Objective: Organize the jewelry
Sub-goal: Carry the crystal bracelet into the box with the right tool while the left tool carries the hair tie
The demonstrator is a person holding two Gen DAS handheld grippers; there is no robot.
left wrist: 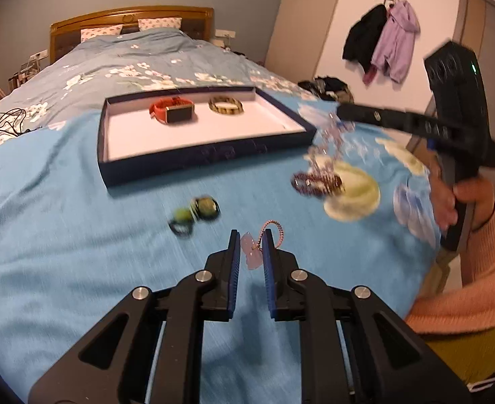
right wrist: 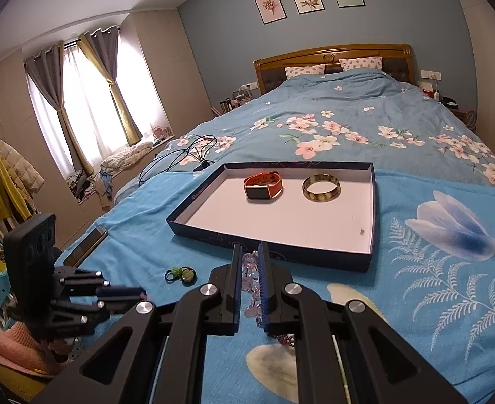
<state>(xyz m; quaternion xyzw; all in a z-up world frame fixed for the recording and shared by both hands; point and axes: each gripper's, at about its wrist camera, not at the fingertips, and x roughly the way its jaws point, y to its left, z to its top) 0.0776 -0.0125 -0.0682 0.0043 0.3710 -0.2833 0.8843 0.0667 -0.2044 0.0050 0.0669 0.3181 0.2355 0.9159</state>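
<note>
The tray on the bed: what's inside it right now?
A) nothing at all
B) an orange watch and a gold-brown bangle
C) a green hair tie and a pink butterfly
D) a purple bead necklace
B: in the right wrist view the tray holds the orange watch and, beside it, the bangle; the green hair tie lies outside on the blue blanket.

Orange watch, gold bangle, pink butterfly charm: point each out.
orange watch (right wrist: 263, 187), right wrist view, on its strap.
gold bangle (right wrist: 321, 195), right wrist view, on its near rim.
pink butterfly charm (left wrist: 251, 252), left wrist view, on its wing.
</note>
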